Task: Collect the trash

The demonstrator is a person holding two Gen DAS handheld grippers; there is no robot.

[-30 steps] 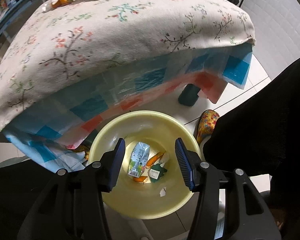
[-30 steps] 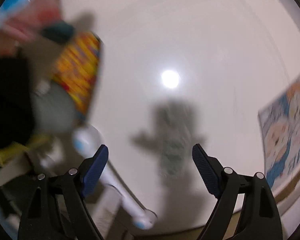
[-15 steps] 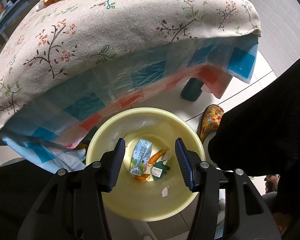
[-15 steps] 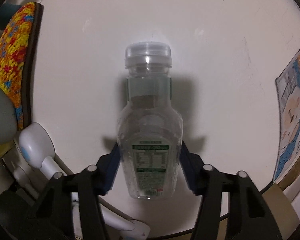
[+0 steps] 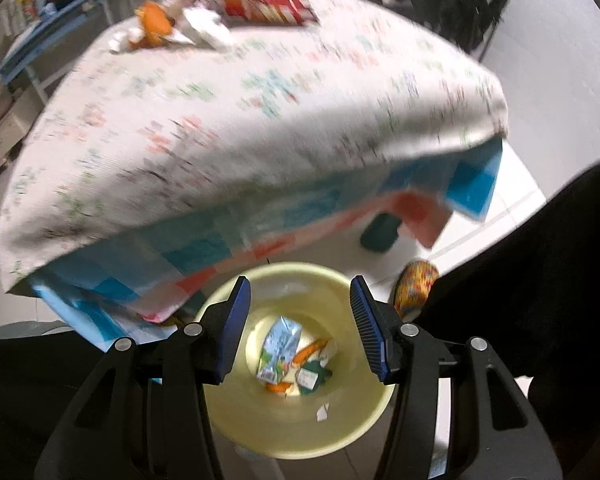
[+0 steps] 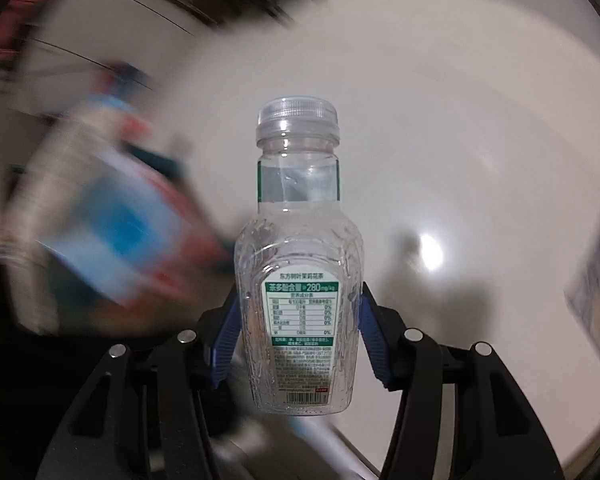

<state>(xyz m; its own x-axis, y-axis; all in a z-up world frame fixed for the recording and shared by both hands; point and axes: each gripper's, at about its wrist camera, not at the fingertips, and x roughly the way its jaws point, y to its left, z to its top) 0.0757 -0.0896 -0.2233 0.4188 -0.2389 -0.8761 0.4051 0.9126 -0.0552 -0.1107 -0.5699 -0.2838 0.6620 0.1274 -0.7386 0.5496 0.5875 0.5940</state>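
Bottle (image 6: 298, 280), clamped low between the right gripper (image 6: 298, 344) jaws, risked slipping; left gripper (image 5: 298, 328) jaws stood half-open, empty.

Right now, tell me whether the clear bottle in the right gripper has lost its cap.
No: the clear bottle, clamped in the right gripper, has its translucent cap on.

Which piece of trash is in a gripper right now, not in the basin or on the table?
The clear plastic bottle, clamped between the right gripper fingers. The carton lies in the yellow basin; the orange peel sits on the table.
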